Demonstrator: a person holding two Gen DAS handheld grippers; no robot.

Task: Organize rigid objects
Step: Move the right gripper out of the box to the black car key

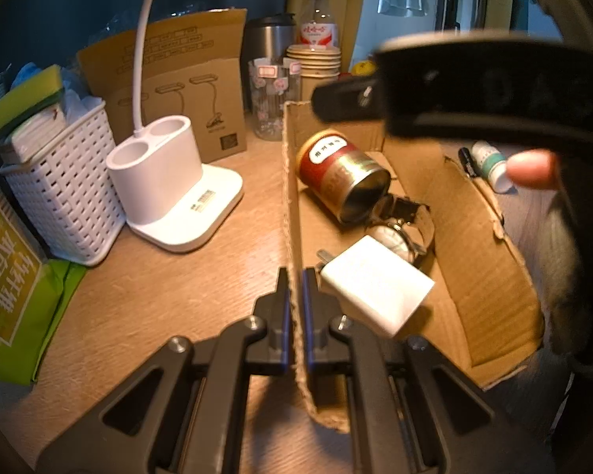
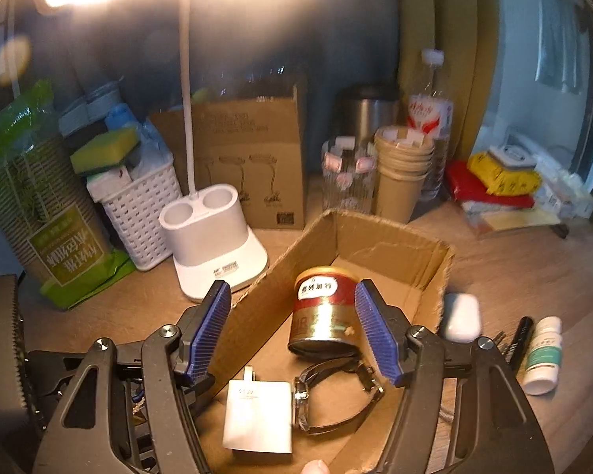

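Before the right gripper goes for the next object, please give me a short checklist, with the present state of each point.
1. Left gripper shut on the cardboard box wall, steadying it: ok.
2. Right gripper empty, jaws apart: ok.
3. Can, charger and watch inside the box: ok.
4. White bottle and black pen outside the box on the table: not ok.
5. Room left in the box: ok, the far end looks free.
6. What the blurred white object beside the box is: cannot tell.
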